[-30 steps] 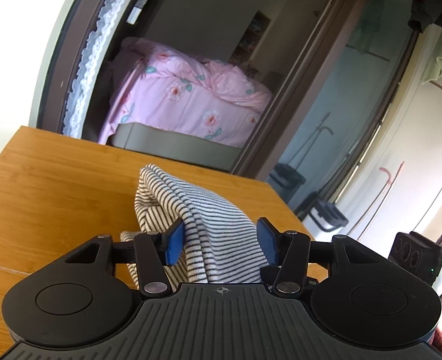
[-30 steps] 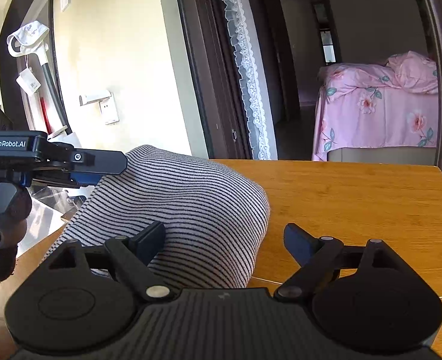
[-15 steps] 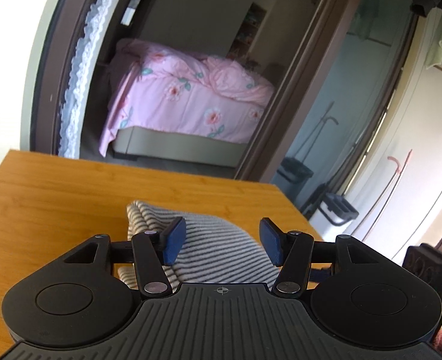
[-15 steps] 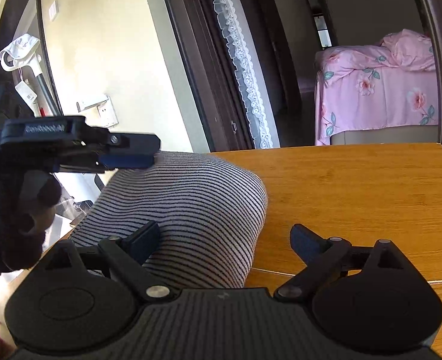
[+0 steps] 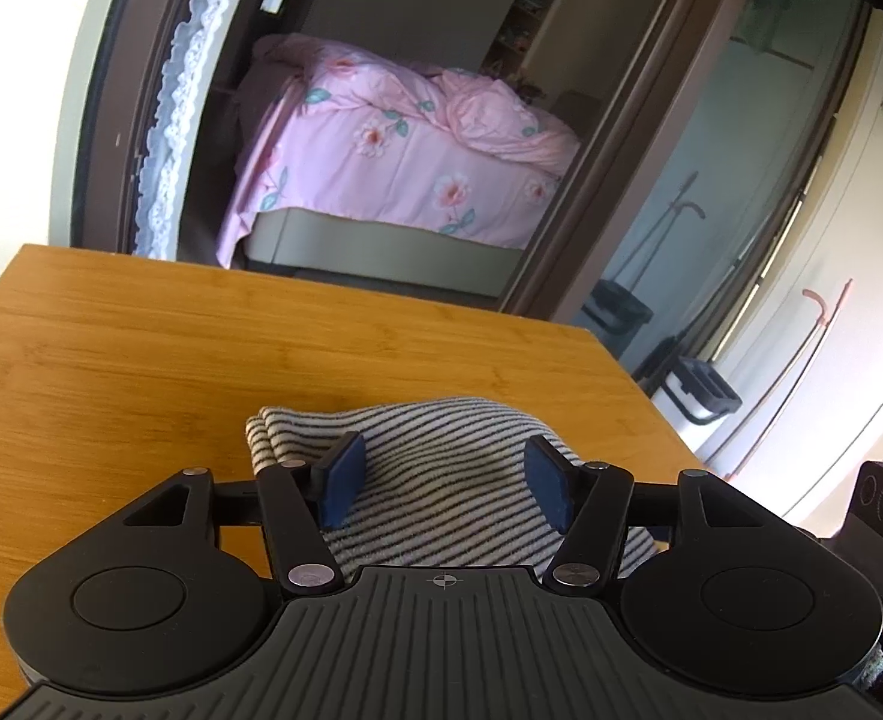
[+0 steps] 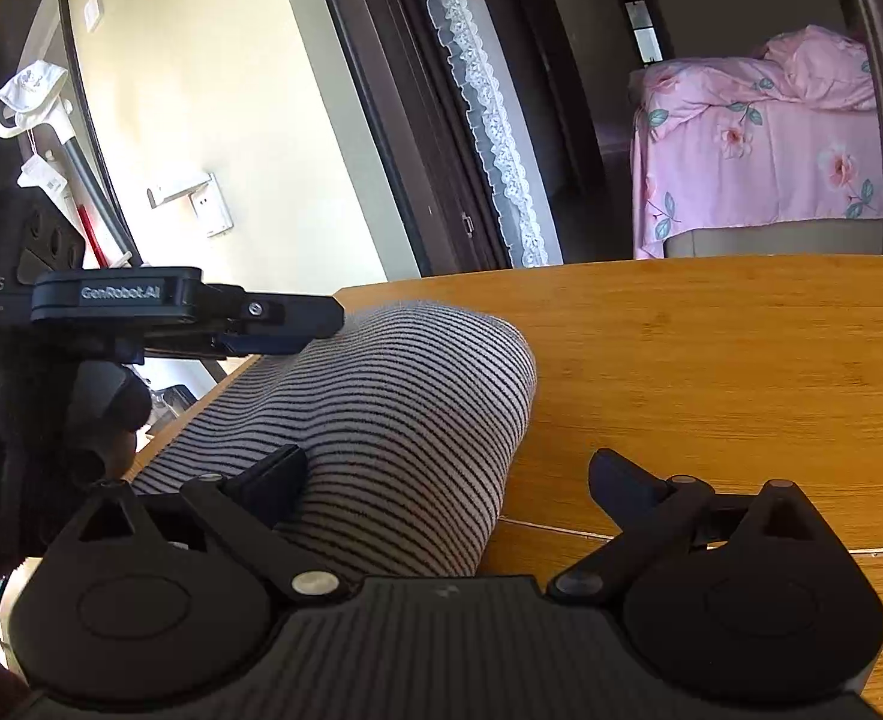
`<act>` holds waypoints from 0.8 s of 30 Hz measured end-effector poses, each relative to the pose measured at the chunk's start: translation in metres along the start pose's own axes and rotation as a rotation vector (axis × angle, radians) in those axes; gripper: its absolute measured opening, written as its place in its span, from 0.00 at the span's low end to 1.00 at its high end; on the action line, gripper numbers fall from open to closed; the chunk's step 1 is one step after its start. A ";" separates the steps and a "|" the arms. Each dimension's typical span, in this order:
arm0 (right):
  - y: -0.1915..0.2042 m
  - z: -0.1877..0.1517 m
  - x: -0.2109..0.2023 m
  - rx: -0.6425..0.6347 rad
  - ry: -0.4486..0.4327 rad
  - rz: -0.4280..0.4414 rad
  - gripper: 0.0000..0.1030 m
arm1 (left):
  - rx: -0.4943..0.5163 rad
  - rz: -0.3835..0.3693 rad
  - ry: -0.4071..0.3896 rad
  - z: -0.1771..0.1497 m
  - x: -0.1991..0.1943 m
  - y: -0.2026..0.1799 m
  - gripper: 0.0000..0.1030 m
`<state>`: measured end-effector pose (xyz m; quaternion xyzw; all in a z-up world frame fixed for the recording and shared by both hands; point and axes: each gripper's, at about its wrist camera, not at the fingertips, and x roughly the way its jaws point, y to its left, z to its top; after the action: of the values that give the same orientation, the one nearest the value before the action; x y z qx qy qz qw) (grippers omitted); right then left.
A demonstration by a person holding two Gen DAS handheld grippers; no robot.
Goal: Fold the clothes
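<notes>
Though half-hidden, striped garment (image 6: 405,414) seemingly lengthwise.

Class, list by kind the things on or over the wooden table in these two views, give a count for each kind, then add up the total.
Striped garment: 1
Handheld grippers, left gripper and right gripper: 2
Wooden table: 1
Total: 4

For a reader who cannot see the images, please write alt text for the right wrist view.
A folded striped garment lies on a wooden table. The open right gripper reaches around its near end, while the left gripper, seen side-on, is above its far left part. Behind, a doorway shows a bed with a pink floral cover.
</notes>
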<state>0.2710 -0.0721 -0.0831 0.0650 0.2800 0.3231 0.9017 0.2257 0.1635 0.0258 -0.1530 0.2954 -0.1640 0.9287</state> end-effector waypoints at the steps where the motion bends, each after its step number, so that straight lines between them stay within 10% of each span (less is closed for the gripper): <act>1: 0.001 0.000 0.001 -0.009 0.007 -0.005 0.97 | 0.008 0.002 -0.010 0.000 -0.005 -0.002 0.72; 7: 0.003 0.000 0.000 -0.011 0.015 -0.027 0.99 | 0.006 0.021 -0.013 -0.015 -0.040 -0.009 0.78; 13: 0.015 -0.006 -0.009 -0.008 0.025 -0.081 0.98 | -0.076 -0.034 0.022 -0.052 -0.059 -0.010 0.50; 18: 0.042 -0.002 -0.024 -0.070 0.007 -0.134 0.71 | -0.103 -0.167 -0.018 -0.067 -0.076 -0.015 0.45; 24: 0.079 -0.006 -0.017 -0.300 0.011 -0.279 0.77 | -0.092 -0.073 0.000 -0.074 -0.073 -0.010 0.40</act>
<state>0.2138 -0.0218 -0.0565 -0.1115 0.2400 0.2333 0.9357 0.1229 0.1693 0.0086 -0.2064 0.2969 -0.1839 0.9140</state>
